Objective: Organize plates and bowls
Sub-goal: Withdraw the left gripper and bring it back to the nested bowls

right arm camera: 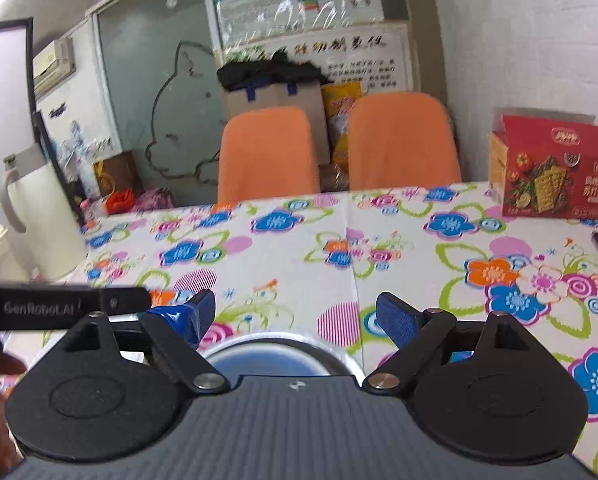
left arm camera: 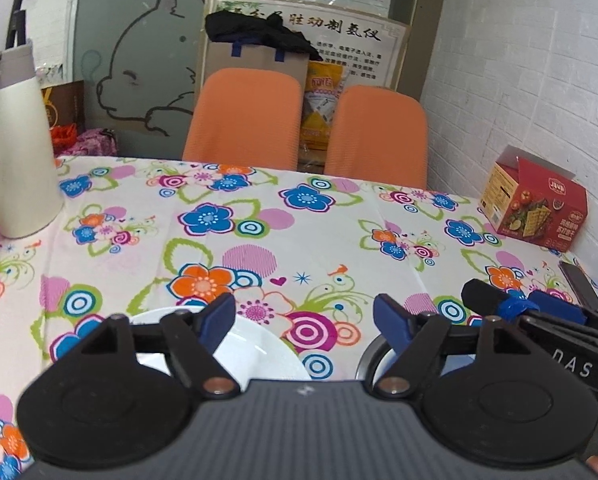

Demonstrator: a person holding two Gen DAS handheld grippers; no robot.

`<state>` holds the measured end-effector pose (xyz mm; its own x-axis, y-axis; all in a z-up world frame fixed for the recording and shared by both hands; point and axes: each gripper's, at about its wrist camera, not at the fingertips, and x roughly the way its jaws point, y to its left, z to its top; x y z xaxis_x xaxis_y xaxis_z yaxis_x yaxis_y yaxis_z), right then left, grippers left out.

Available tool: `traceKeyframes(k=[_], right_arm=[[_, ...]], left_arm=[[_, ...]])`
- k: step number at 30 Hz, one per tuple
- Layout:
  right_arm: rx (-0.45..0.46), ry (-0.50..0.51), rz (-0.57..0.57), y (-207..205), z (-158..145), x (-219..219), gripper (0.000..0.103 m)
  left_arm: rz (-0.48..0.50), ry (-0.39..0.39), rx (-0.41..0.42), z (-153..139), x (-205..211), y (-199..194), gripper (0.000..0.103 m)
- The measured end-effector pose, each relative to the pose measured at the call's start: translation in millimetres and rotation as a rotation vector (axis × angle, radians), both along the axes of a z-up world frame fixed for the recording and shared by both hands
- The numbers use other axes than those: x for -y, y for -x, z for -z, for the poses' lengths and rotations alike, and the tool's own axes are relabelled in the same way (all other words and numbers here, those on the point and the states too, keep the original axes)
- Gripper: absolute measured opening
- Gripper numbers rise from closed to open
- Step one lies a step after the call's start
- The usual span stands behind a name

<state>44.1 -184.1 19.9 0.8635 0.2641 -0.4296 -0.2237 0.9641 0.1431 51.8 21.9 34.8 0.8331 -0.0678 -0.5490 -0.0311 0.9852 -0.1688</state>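
Note:
A white plate (left arm camera: 259,354) lies on the flowered tablecloth under my left gripper (left arm camera: 305,318), which is open and empty above its right part. A metal bowl with a blue inside (right arm camera: 279,354) sits right under my right gripper (right arm camera: 295,314), which is also open and empty. The bowl's rim also shows in the left wrist view (left arm camera: 369,362), with the right gripper (left arm camera: 531,310) over it at the right. The left gripper's body (right arm camera: 59,306) shows at the left of the right wrist view.
A white thermos jug (left arm camera: 13,148) stands at the table's far left. A red cracker box (left arm camera: 537,202) stands at the right by the white wall, with a dark phone (left arm camera: 583,284) in front of it. Two orange chairs (left arm camera: 243,116) stand behind the far edge.

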Motion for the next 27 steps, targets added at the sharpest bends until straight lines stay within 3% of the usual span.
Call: traceKeyframes(k=[2, 5, 10, 20, 27], right_arm=[[0.026, -0.041, 0.047, 1, 5, -2, 0.075], [-0.006, -0.148, 0.087, 5, 18, 1, 0.075], [-0.022, -0.211, 0.100, 21, 21, 6, 0.075], [0.026, -0.113, 0.168, 53, 5, -9, 0.075], [0.016, -0.131, 0.170, 73, 11, 1, 0.075]], left_arm=[[-0.021, 0.026, 0.001, 5, -4, 6, 0.093], [-0.030, 0.013, 0.015, 8, -6, 14, 0.093], [-0.027, -0.017, 0.006, 6, -3, 24, 0.093], [-0.002, -0.022, 0.007, 8, 1, 58, 0.094], [0.013, -0.041, 0.011, 14, 9, 80, 0.094]])
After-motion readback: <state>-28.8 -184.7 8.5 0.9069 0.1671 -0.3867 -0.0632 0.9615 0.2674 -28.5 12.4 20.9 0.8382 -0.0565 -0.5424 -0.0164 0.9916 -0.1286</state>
